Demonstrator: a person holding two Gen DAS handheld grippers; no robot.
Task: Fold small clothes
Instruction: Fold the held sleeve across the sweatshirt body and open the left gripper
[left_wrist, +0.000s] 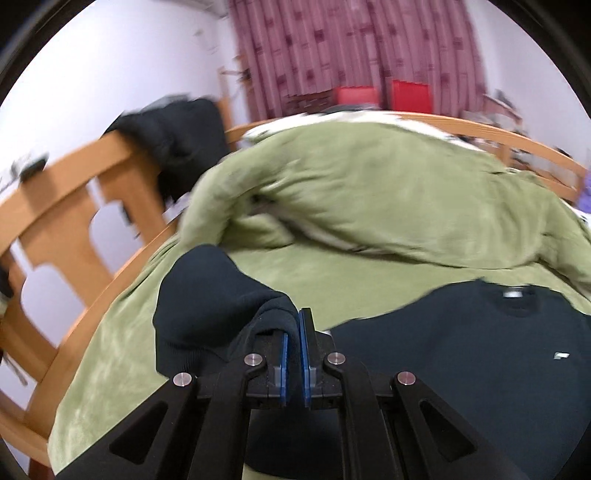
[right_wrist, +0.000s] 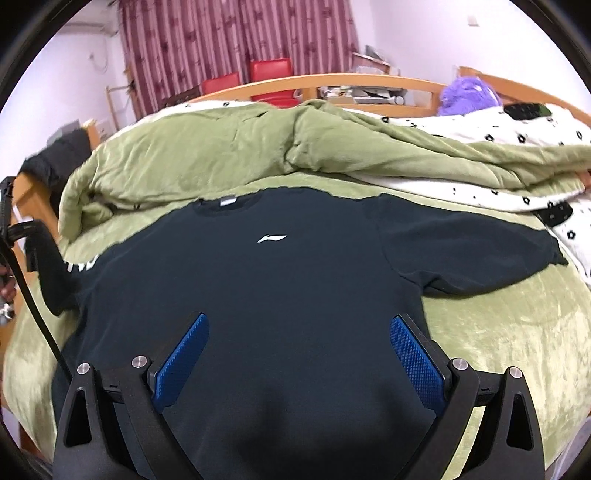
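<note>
Nearest, left tool (left_wrist: 294, 325) clamped tight on the dark sleeve (left_wrist: 207, 295) of the shirt, cuff lifted clear of the bed and draped over the left finger. Right tool (right_wrist: 299, 332) spread wide, empty, hovering over the lower middle of the dark T-shirt (right_wrist: 277, 280). Shirt lying face up and mostly flat on the green bedspread (right_wrist: 498, 332), white logo up, collar toward the far side, other sleeve (right_wrist: 476, 251) stretched out flat. Beyond, rumpled green duvet (left_wrist: 369, 192), then wooden bed frame (left_wrist: 66, 192) and striped curtain (right_wrist: 240, 48). Likely step: sleeve fold inward. Best carried low across the chest, crease kept straight along the side seam, body pinned by the free tool against dragging, released only once flat.
</note>
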